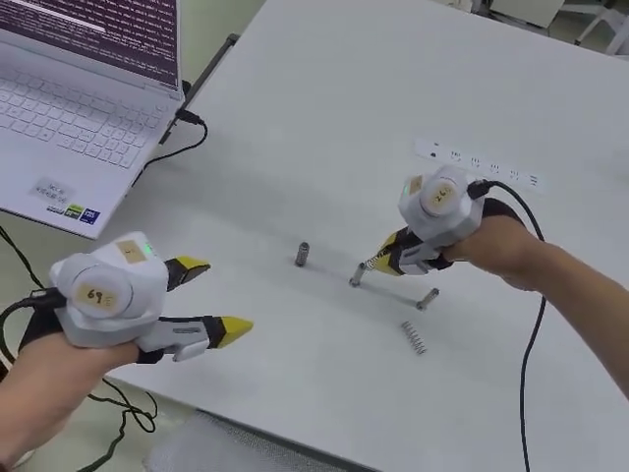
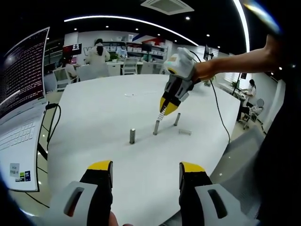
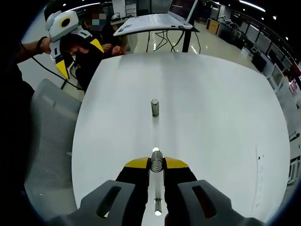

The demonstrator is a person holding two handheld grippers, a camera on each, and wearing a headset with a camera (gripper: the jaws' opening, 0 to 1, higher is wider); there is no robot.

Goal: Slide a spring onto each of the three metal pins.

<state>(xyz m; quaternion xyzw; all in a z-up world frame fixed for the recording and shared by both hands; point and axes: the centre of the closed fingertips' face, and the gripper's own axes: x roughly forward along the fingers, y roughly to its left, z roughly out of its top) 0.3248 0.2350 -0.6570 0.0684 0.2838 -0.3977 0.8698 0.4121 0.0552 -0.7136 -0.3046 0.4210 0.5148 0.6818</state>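
- Spring (image 3: 156, 160) is pinched in our right gripper (image 1: 375, 262), right at the top of the middle pin (image 1: 357, 277).
- The left pin (image 1: 302, 254), at 10 o'clock from it, looks already sleeved.
- We judge one bare pin (image 1: 427, 299) at 4 o'clock and one loose spring (image 1: 416, 337) at 5 are left to do.
- Our left gripper (image 1: 214, 297) hovers at 8 o'clock, jaws wide and empty.

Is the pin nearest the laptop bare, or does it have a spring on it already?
It has a spring: coils ring the pin below its shiny top.
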